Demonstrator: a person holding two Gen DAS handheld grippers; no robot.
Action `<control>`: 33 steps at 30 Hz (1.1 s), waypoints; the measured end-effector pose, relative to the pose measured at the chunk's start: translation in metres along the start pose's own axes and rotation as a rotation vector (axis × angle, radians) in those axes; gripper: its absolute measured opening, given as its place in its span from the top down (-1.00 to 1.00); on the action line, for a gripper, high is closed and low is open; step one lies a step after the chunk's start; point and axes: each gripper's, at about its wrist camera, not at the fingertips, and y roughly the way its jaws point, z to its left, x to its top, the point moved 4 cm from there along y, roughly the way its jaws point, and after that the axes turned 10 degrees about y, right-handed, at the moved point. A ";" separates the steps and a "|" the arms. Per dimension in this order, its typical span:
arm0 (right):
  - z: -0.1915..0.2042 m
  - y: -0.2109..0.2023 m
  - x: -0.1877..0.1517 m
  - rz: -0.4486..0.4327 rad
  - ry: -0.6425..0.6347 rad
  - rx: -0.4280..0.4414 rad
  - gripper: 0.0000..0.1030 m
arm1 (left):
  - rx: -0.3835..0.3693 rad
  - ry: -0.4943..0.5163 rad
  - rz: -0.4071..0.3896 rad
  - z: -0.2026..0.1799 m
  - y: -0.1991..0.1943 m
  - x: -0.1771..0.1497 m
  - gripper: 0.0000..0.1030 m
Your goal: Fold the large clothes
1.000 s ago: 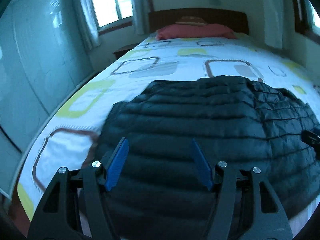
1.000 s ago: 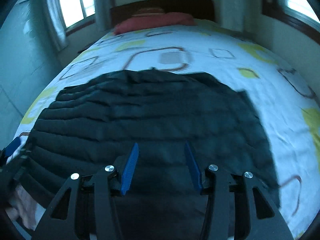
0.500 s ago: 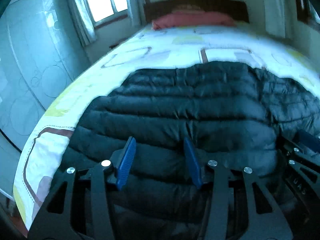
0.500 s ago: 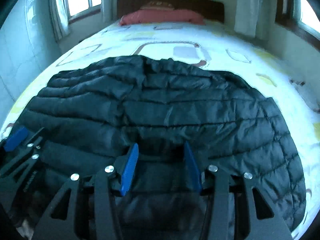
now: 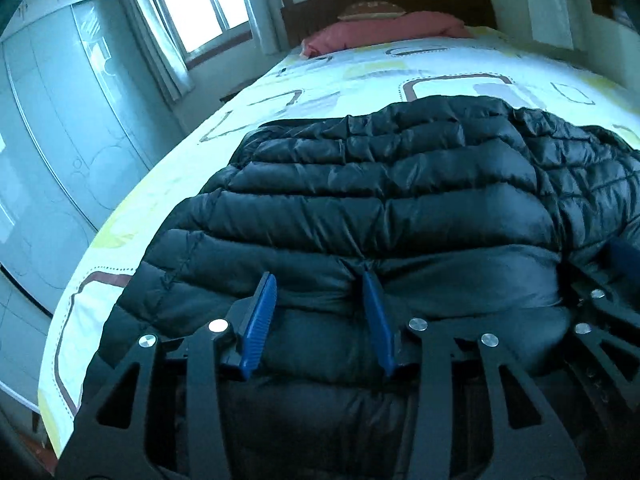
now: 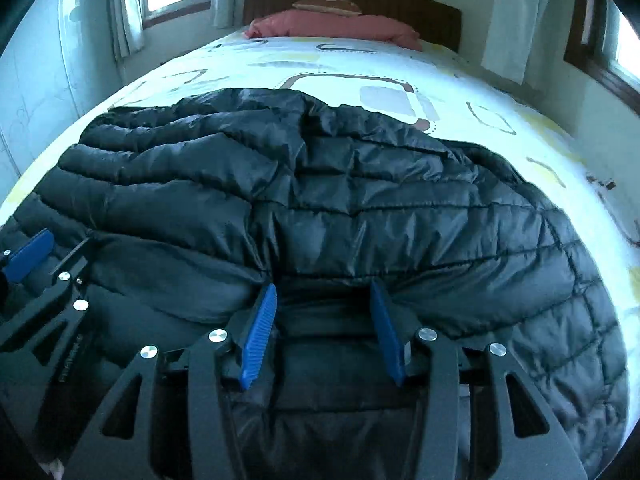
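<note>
Left gripper and right gripper: two pairs of blue-padded black tongs, both spread apart, pressed low against the near hem of one black quilted puffer jacket. Nothing pinched between either pair. Jacket spread flat across lower frame on one white patterned bedsheet. Upper centre: one pink pillow before one dark wooden headboard.

A home bedroom. Wide bed under a white sheet printed with brown and yellow-green rounded squares, dark wooden headboard, pink pillow at the head. Bright windows hung with pale curtains; pale glossy wardrobe doors along one wall.
</note>
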 end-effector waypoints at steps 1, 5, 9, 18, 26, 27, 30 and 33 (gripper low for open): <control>-0.002 -0.005 0.002 -0.006 0.016 0.010 0.06 | -0.007 -0.005 -0.001 0.001 0.001 -0.001 0.15; -0.006 0.000 -0.007 -0.004 0.027 0.011 0.06 | -0.024 -0.024 -0.009 0.003 0.001 -0.003 0.15; 0.000 0.007 -0.015 -0.028 -0.006 -0.014 0.05 | -0.028 -0.028 -0.014 0.003 -0.001 -0.003 0.15; 0.003 0.008 -0.022 -0.062 -0.015 -0.029 0.05 | -0.034 -0.029 -0.020 0.003 -0.004 -0.004 0.15; 0.006 0.005 -0.027 -0.078 -0.017 -0.036 0.05 | -0.079 -0.048 -0.015 0.012 -0.011 -0.003 -0.06; 0.006 0.005 -0.027 -0.078 -0.017 -0.037 0.05 | -0.098 -0.060 -0.012 0.017 -0.012 -0.004 -0.10; 0.007 0.005 -0.028 -0.082 -0.017 -0.039 0.05 | -0.164 -0.119 0.004 0.041 -0.015 -0.007 -0.22; 0.007 0.004 -0.029 -0.084 -0.016 -0.037 0.05 | -0.138 -0.180 0.008 0.074 -0.018 -0.013 -0.38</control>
